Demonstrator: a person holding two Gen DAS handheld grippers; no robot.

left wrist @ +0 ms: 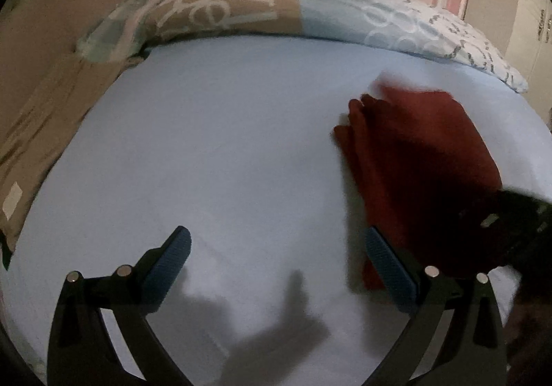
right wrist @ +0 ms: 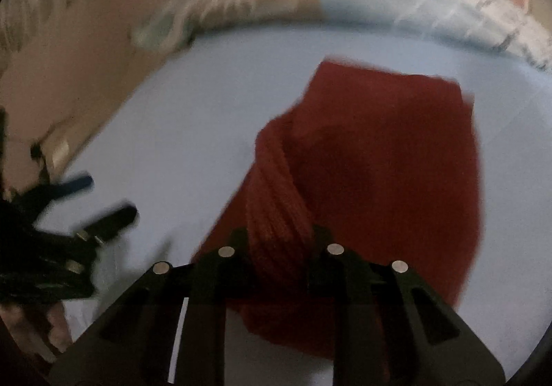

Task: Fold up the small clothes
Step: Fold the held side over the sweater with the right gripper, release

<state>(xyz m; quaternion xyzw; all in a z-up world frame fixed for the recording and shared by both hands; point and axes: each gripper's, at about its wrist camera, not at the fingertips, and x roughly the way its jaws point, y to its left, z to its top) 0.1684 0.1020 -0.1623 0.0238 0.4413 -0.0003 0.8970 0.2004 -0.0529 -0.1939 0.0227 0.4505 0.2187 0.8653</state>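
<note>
Between right claw (right wrist: 279, 241) jaws, red knit garment (right wrist: 379, 151); pillow lettering unreadable.

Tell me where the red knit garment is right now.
The red knit garment lies on the light blue sheet, one bunched end pinched in the right gripper, right of the open left gripper.

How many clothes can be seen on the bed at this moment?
1: a red knitted garment on the blue sheet, one bunched part clamped by the right hand-held gripper. Other clothes outside both views are possible.

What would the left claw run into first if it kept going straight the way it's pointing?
Probably just the light blue bed sheet. The open left claw points at bare sheet; the red garment lies to its right, though depth is unclear.
</note>
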